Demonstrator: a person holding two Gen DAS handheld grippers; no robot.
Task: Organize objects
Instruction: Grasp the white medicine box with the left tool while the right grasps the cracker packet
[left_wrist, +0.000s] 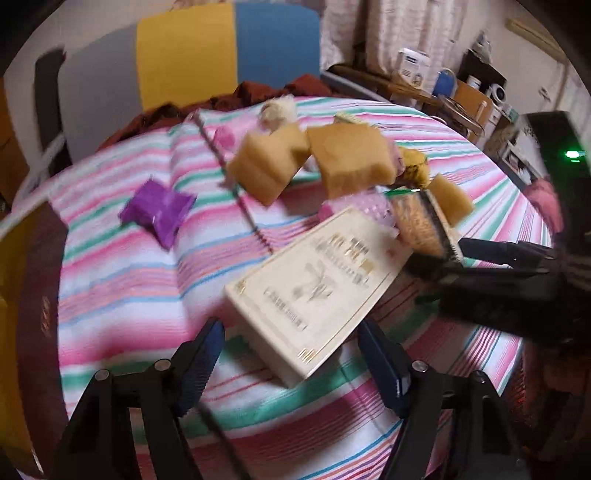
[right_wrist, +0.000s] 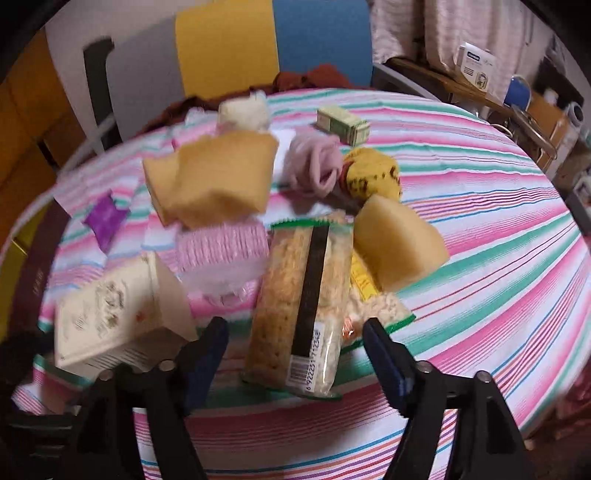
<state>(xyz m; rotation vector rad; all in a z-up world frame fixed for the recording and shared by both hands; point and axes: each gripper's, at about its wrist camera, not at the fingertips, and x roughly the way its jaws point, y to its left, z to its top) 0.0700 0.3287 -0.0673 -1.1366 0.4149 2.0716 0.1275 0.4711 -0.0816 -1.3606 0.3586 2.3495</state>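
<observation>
- Left wrist view: a round table under a pink, green and white striped cloth (left_wrist: 122, 288) fills the picture, which is blurred.
- At about 9 o'clock from the table's middle lies a crumpled purple foil packet (left_wrist: 158, 211), alone and well apart from the other things.
- The left gripper (left_wrist: 291, 363) shows at 6 o'clock; its two black fingers with blue pads stand apart, clamped on nothing.
- A flat cream rectangular box with gold print (left_wrist: 314, 291) lies tilted, its near corner reaching down between the two fingers without touching either pad.
- At 12 o'clock of that box sit two tan sponge blocks (left_wrist: 347, 158), side by side.
- At 3 o'clock, the right gripper's black fingers enter from the edge, near the end of a clear packet.
- Right wrist view: the cream box lies at 9 o'clock, just outside the left-hand finger (right_wrist: 207, 354).
- The right gripper (right_wrist: 295, 360) shows at 6 o'clock, fingers spread apart, gripping nothing.
- A long clear-wrapped packet of golden crisp bars with a black strip and a barcode (right_wrist: 301, 302) lies lengthwise between the fingers, clear of both pads.
- At 10 o'clock of the packet sits a pink ridged plastic piece (right_wrist: 223, 245).
- At 1 o'clock, a pale yellow sponge wedge (right_wrist: 397, 245) sits beside the packet.
- Farther back lie a rolled mauve cloth (right_wrist: 314, 166), a yellow spotted bundle (right_wrist: 373, 173) and a small pale green carton (right_wrist: 343, 123).
</observation>
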